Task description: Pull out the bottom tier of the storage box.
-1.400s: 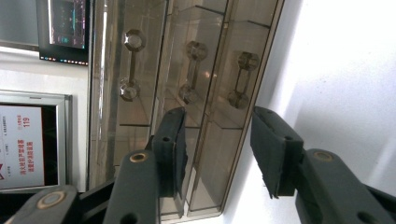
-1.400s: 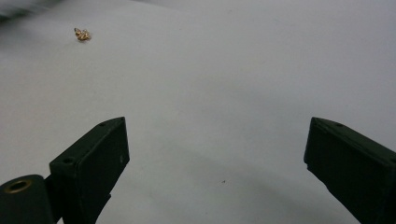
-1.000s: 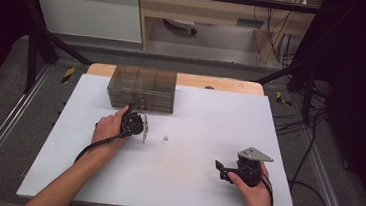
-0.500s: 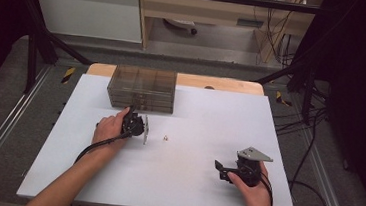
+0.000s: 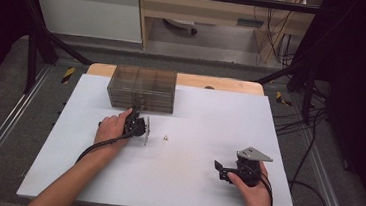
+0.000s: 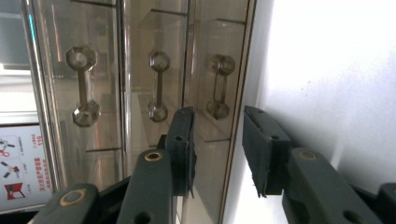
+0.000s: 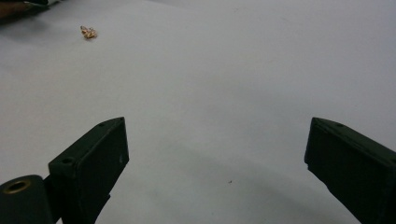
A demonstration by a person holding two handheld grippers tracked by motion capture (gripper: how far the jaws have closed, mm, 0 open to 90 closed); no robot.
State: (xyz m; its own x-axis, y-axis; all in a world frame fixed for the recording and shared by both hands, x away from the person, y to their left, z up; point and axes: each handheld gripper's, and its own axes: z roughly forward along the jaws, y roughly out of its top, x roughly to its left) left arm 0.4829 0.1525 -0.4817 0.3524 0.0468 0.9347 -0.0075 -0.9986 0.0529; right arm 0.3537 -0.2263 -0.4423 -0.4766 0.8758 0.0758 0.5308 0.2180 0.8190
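A smoke-tinted, transparent drawer cabinet (image 5: 142, 88) was seen at the 12 o'clock edge of the white table (image 5: 178, 193), its box-shaped body stacked in three shallow drawers. No contents could be made out through its walls. In the left gripper view the cabinet front (image 6: 140, 93) appeared turned on its side, and three clear faceted handles were shown, each a slim bar between two octagonal knobs; the one nearest the table (image 6: 218, 86) stood just beyond the jaw tips.

The left gripper (image 5: 144, 130) was held just at 6 o'clock of the cabinet, pointed at its front. Its black, matt, block-shaped pads (image 6: 183, 140) were partly closed and had just been closing; nothing was gripped between them, and the handle lay ahead of the gap, untouched.

The right gripper (image 5: 219, 169), carrying a grey three-cornered plate, was held over the table at 4 o'clock of the cabinet, well apart from it. Its jaws stood wide apart over bare tabletop, clasping nothing.

A small gold-coloured, crumpled-looking object (image 5: 166, 137) lay on the table between the two grippers, just at 3 o'clock of the left one (image 7: 88, 31). A strip of wooden board (image 5: 223, 84) was visible behind the white surface.
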